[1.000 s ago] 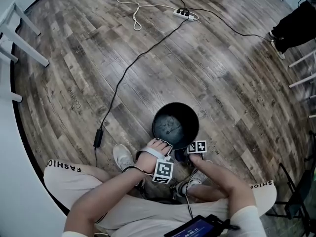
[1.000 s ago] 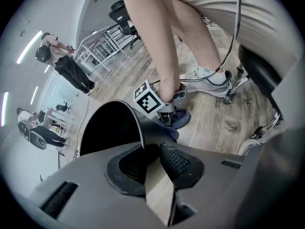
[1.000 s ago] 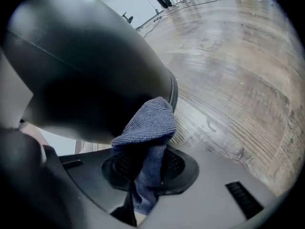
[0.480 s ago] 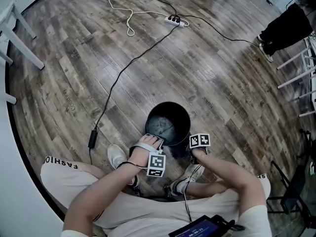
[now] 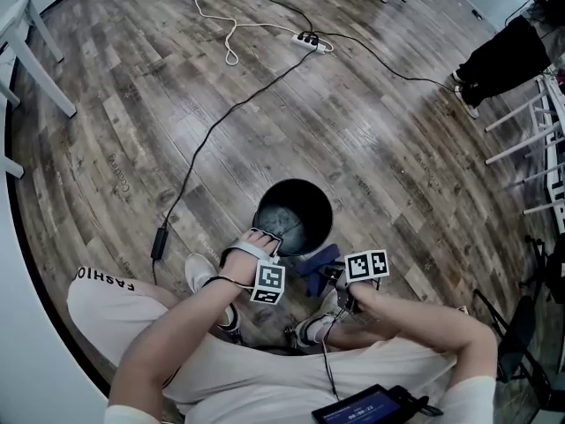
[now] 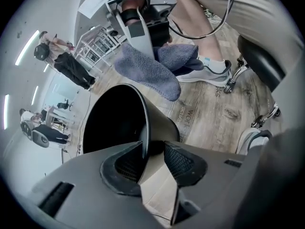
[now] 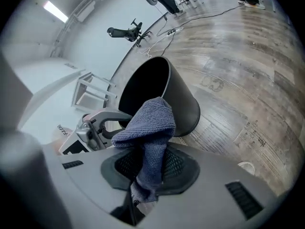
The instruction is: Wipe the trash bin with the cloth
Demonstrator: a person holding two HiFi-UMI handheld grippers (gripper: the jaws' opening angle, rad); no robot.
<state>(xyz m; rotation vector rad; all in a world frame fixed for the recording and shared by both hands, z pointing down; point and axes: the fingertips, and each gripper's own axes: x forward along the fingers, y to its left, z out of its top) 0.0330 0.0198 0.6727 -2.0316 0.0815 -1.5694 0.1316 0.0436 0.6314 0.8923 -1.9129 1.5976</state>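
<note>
Cloth (image 7: 150, 123) pinched in right hand-held gripper (image 7: 147, 168), beside trash bin (image 7: 183, 104).

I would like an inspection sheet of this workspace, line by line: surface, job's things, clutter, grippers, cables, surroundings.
surface: wooden plank floor.
job's things: black trash bin, open top; blue cloth held beside it.
clutter: nothing seen.
grippers: left hand-held gripper has just been opening, jaws apart with the bin's rim between them; right hand-held gripper shut on the cloth.
cables: black cable runs from a power strip toward the seated person's feet; white cable looped nearby.
surroundings: white furniture legs at left; standing person at far right.
</note>
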